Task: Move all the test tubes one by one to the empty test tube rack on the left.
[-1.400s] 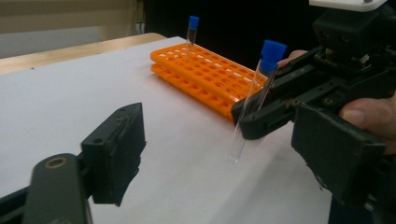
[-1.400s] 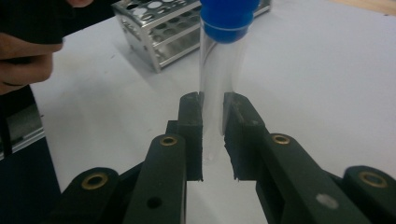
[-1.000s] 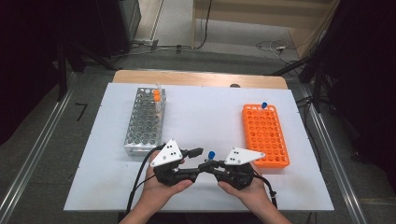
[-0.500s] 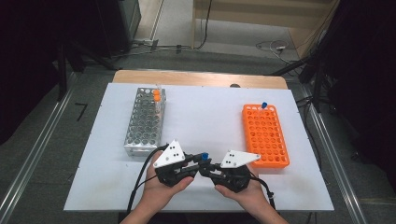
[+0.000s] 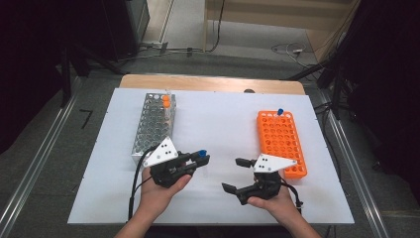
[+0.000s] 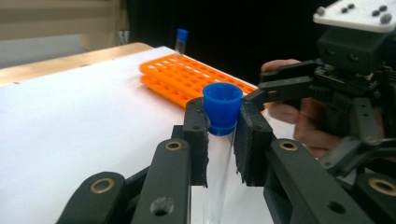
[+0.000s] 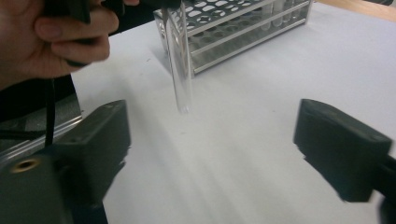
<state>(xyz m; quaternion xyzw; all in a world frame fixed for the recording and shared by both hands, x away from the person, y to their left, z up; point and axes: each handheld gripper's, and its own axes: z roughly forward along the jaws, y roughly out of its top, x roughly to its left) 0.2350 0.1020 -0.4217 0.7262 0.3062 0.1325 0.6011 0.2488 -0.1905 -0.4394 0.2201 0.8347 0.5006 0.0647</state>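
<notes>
My left gripper [image 5: 200, 158] is shut on a clear tube with a blue cap [image 5: 202, 153] near the table's front. In the left gripper view the pads [image 6: 198, 135] clamp the tube [image 6: 219, 109] just under its cap, my left gripper [image 6: 223, 119] holding it upright. My right gripper [image 5: 235, 174] stands a little to the right; its jaws have just been opening and nothing is between them. From the right gripper view, my right gripper [image 7: 219, 140] is wide open, with the tube [image 7: 180, 70] hanging farther off under the other hand.
A grey metal rack [image 5: 151, 129] with orange-capped tubes [image 5: 166, 101] stands at the left. An orange rack [image 5: 280, 141] at the right holds one blue-capped tube [image 5: 280, 112] at its far end. White table surface lies between the racks.
Both grippers met at the tube before. Now the right gripper has opened and drawn off to the right, and the left gripper has moved left with the tube.
</notes>
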